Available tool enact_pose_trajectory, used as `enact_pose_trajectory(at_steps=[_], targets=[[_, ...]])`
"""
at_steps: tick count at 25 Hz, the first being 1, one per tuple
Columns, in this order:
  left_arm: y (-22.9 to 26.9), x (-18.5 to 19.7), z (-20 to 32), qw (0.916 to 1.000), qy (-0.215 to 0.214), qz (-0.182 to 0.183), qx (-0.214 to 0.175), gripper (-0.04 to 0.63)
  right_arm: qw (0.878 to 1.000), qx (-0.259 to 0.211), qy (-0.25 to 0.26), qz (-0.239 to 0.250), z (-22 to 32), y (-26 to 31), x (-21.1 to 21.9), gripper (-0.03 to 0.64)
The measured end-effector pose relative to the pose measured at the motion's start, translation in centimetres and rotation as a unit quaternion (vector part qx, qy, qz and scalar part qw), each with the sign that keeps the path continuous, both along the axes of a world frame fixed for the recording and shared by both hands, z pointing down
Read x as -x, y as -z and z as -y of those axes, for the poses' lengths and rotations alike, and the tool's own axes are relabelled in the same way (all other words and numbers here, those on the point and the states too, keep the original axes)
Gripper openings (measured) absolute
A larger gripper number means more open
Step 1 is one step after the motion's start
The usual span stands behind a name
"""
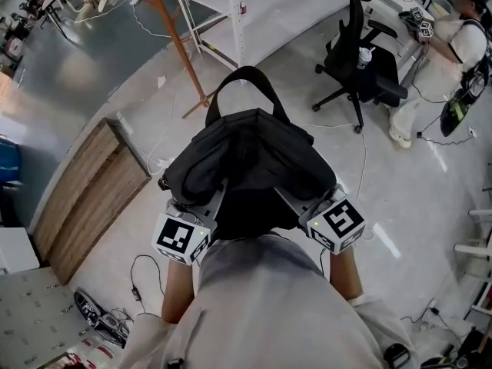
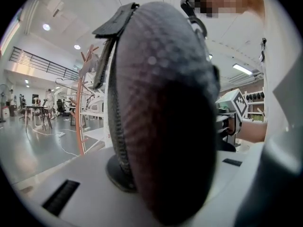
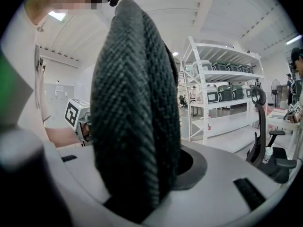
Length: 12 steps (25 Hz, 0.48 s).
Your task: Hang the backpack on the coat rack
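head view: black backpack (image 1: 247,156), off the floor in front of your chest, carry loop (image 1: 246,79) standing up on the far side. left gripper (image 1: 217,197), jaws buried in the backpack's near left edge, marker cube at your left wrist. right gripper (image 1: 290,198), jaws buried in the near right edge, marker cube at your right wrist. coat rack (image 1: 175,44), orange-brown wooden pole slanting across the upper left of the frame, well apart from the backpack; nothing on the part you can see. white shelf (image 1: 234,14) beside the rack. black office chair (image 1: 360,60) to the upper right, a person (image 1: 453,48) beyond it. wooden board (image 1: 84,187) flat on the floor at your left. left gripper view: the backpack (image 2: 161,122) fills the middle, dark mesh cloth with a zip (image 2: 113,126) down its left edge; your left gripper is clamped on it, cloth squeezed between both pads. the coat rack (image 2: 84,103) stands upright in the background, left of the backpack. right gripper view: the backpack (image 3: 132,117), grey woven cloth folded thick, sits pinched between the pads; your right gripper is clamped on it too. the white shelf (image 3: 222,98) with boxes behind, the office chair (image 3: 265,141) at the far right.
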State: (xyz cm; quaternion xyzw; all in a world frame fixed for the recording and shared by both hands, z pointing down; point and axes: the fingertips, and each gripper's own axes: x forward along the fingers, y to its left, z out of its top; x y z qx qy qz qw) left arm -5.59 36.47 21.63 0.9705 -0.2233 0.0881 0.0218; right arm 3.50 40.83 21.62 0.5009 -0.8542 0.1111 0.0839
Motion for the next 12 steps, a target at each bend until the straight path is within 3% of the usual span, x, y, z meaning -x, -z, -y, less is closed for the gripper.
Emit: enact_pose_trajectory(at_steps=[12], targets=[[0.4,-1.4,11.0,1.0000,0.000,0.005,0.005,0.092,1.000,0.009,-0.003,-0.002,10.9,0.4,-1.3,0.190]])
